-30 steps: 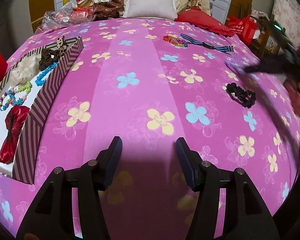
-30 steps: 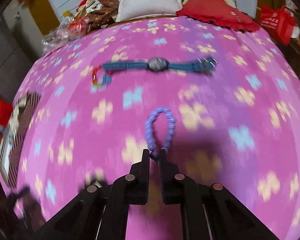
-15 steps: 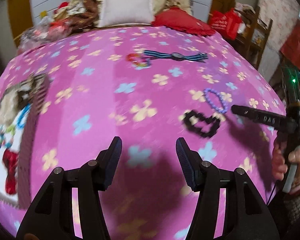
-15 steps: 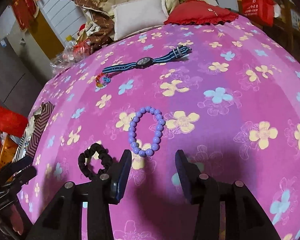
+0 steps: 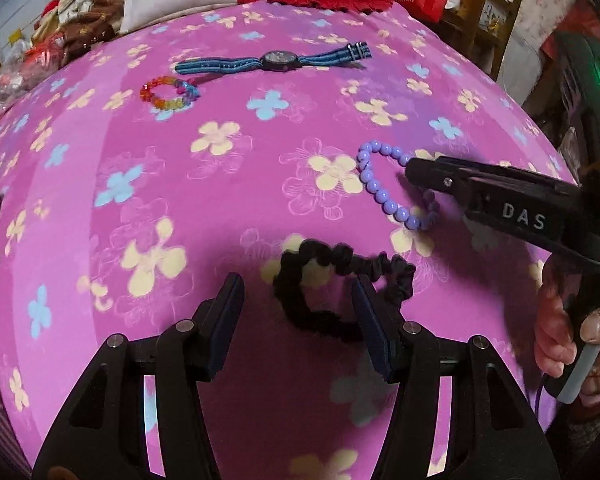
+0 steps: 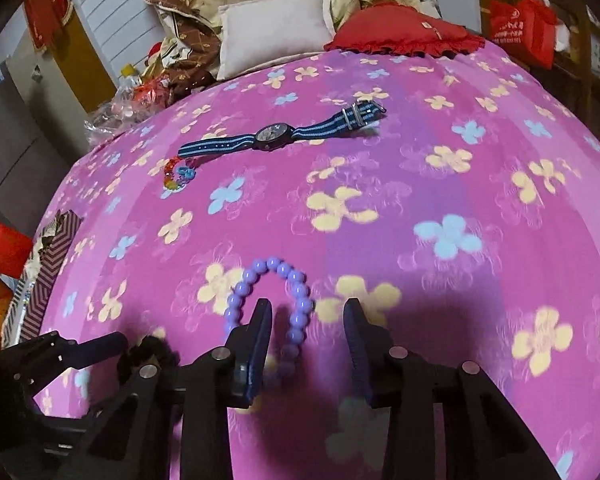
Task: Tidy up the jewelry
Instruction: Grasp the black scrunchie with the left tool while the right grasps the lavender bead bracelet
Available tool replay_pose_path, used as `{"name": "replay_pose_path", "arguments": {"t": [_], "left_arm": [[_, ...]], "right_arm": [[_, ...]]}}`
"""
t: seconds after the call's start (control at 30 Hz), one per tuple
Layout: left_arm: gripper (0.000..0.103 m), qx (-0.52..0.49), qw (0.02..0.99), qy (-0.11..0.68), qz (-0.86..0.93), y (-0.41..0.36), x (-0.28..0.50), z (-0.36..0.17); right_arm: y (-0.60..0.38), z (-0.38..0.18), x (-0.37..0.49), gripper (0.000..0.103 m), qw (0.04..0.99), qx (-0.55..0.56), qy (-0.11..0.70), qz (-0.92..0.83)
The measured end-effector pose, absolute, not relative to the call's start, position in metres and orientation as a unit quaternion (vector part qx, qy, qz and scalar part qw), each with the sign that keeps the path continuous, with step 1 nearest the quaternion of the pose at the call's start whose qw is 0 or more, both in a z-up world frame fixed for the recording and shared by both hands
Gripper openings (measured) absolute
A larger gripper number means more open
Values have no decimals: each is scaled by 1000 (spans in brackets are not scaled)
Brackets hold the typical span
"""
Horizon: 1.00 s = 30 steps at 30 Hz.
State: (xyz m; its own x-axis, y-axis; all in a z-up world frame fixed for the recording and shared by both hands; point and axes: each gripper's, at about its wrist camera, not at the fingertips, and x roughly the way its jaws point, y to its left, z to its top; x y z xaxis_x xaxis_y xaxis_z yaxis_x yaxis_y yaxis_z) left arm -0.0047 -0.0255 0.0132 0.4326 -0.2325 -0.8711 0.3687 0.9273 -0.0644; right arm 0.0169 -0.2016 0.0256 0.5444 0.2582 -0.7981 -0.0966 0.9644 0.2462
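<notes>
A black scrunchie (image 5: 332, 258) lies on the pink flowered bedspread (image 5: 220, 184), its left half between the fingers of my open left gripper (image 5: 298, 308); the pads do not press it. Just beyond lies a purple bead bracelet (image 6: 274, 266). My right gripper (image 6: 307, 320) is low over it with its jaws closing. Its left finger stands inside the loop, and the bracelet's right strand is between the fingers, untouched. In the left wrist view the right gripper (image 5: 416, 170) reaches in from the right over the purple bracelet (image 5: 374, 188). The right wrist view has the left gripper (image 6: 112, 344) and the scrunchie (image 6: 152, 354) at lower left.
A blue striped watch (image 5: 276, 60) and a rainbow bead bracelet (image 5: 170, 92) lie farther up the bed. The striped box (image 6: 48, 264) holding sorted pieces sits at the left edge. Pillows (image 6: 276, 28) and a red cushion (image 6: 404, 34) line the head. A hand (image 5: 556, 332) grips the right tool.
My left gripper swept right from beside the box to over the black scrunchie. My right gripper let go of the purple bracelet, opened, then sank over it again.
</notes>
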Motion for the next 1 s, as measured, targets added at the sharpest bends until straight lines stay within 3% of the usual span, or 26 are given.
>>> {"name": "replay_pose_path", "arguments": {"t": [0.23,0.3,0.37,0.43,0.53,1.0], "left_arm": [[56,75,849,491,-179,-34,-4,12],[51,75,854,485,-174,-35,-6,11],[20,80,858,480,-163,-35,-7,12],[8,65,854,488,-167,-33,-6,13],[6,52,853,494,-160,-29,-7,13],[5,0,874,457,-163,5,-36,58]], "right_arm": [[-182,23,16,30,886,7,458,77],[-182,23,16,26,887,2,457,70],[-183,23,16,20,888,-2,456,63],[-182,23,16,17,889,-8,454,58],[-182,23,14,9,890,-10,452,54],[-190,43,-2,9,897,61,431,77]]}}
